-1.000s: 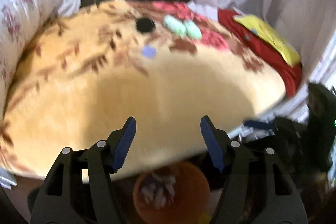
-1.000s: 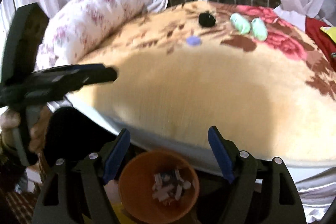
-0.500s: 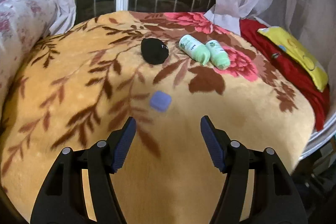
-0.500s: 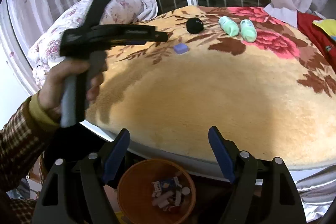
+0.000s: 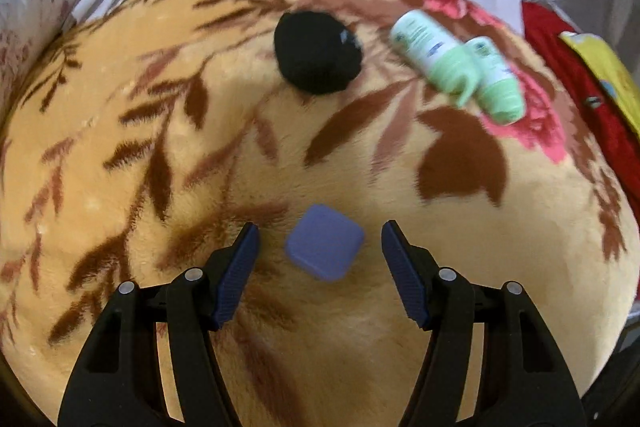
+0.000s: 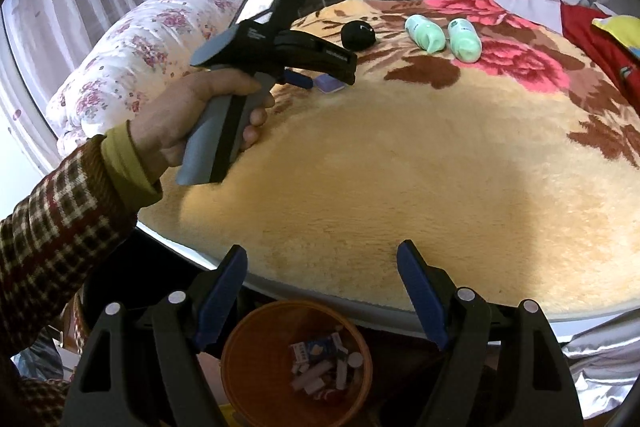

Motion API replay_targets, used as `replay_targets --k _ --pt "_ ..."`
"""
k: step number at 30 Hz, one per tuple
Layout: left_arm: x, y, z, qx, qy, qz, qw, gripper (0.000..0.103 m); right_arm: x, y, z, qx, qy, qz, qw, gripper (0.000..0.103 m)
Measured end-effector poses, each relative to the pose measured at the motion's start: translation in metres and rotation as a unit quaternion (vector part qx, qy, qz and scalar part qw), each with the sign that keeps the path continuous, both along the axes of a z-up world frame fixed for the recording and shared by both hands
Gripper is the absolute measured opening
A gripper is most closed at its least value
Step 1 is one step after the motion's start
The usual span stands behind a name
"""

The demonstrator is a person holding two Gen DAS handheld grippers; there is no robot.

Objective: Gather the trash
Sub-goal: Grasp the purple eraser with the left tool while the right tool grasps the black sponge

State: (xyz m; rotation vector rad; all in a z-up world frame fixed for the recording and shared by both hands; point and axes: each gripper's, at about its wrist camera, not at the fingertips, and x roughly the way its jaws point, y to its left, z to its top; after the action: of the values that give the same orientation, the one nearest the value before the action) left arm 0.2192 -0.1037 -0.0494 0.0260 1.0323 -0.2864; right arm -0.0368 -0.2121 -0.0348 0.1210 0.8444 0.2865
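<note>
We close our left hand-held gripper (image 5: 316, 247) around, not yet touching, the purple square (image 5: 325, 247) on the bed's floral blanket (image 5: 360, 327); our right hand-held gripper (image 6: 322, 267) gapes empty above the orange bin (image 6: 240, 347).

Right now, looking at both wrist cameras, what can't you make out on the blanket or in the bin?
- Small purple square pad: right wrist view, mostly hidden by the left gripper, whose jaws are closing around it.
- Two green bottles: label print blurred in both views.
- Orange bin: scraps too small to identify; the right gripper covers its rim.
</note>
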Motion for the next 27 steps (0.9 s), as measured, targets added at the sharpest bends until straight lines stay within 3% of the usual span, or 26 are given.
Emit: replay_targets --k 3,11,20,27 --pt "0.001 0.005 -0.002 0.002 -0.002 0.016 0.9999 0.037 0.002 -0.001 -0.001 0.001 0.002 0.001 1.000 0.076" --pt "-0.021 0.022 0.007 -0.008 -0.019 0.039 0.9990 0.037 0.003 0.000 -0.001 0.000 0.002 0.000 1.000 0.076" --pt "-0.058 0.053 0.019 0.007 -0.055 0.054 0.9970 0.037 0.014 0.011 0.002 -0.011 0.001 0.010 1.000 0.078" --pt "-0.090 0.098 0.020 0.013 -0.079 0.090 0.9927 0.037 0.053 0.023 0.023 -0.033 -0.029 0.025 0.999 0.078"
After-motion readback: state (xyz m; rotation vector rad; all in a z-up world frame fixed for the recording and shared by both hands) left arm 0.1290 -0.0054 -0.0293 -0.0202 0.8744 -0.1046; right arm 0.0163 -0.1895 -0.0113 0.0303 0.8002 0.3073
